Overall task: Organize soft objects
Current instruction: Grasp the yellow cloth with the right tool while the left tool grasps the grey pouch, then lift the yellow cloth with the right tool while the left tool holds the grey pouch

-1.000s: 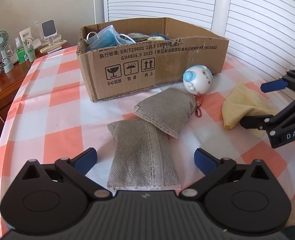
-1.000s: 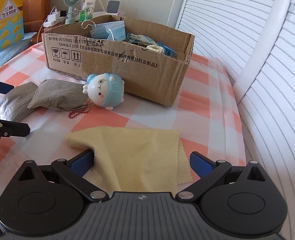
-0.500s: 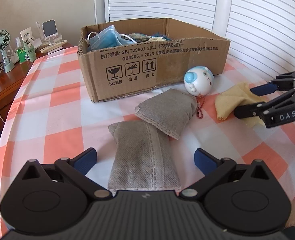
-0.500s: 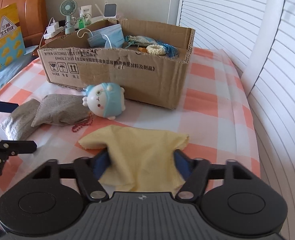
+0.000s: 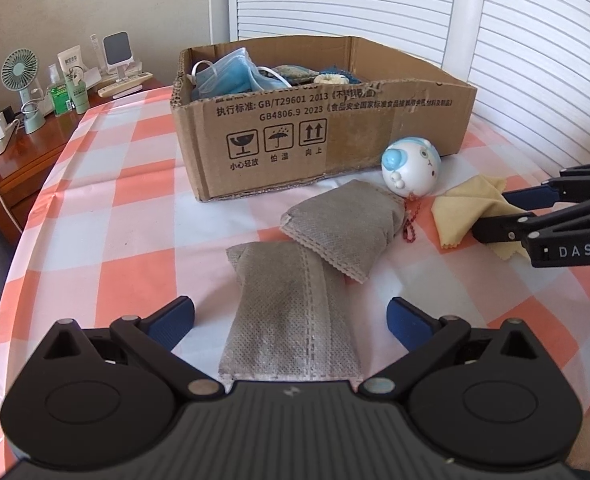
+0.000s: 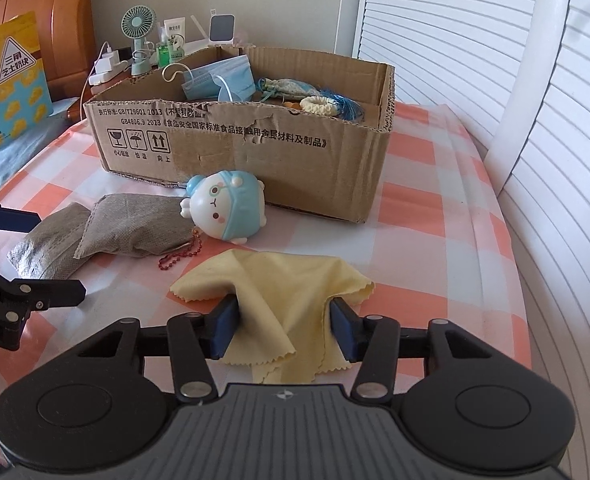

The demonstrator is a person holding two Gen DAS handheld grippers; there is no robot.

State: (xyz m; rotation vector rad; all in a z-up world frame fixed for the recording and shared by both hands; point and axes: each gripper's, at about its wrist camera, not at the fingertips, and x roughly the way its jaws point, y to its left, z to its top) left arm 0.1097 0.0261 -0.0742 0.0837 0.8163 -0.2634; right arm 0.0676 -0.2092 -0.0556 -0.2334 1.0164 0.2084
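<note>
Right gripper (image 6: pixel 283 330): I read its jaws as having just been closing, with the yellow cloth (image 6: pixel 283 296) bunched between the two blue pads; both pads press into the fabric, so I record it as gripped.
Yellow cloth: lies on the checked tablecloth (image 6: pixel 447 248), gathered up into folds at the pads, its far edge spread flat toward the plush toy.
Left gripper (image 5: pixel 291 320): jaws wide apart, pads clear of everything; the near grey pouch (image 5: pixel 291 320) lies between them untouched.
Grey pouches: two in all. The far pouch (image 5: pixel 343 224) overlaps the far end of the near one.
Plush toy (image 6: pixel 225 208): round, white and blue, lying on its side just in front of the box, with a red bead chain (image 6: pixel 181 252) trailing beside the far pouch.
Cardboard box (image 6: pixel 255 148): open-topped, standing on the tablecloth behind the toy. I see blue face masks (image 6: pixel 219 80), a cream scrunchie and blue threads inside.
Side table (image 5: pixel 23 160): wooden, beyond the cloth edge, carrying a small green fan (image 5: pixel 21 76) and bottles.
Backdrop: white louvred shutters (image 6: pixel 455 28).
</note>
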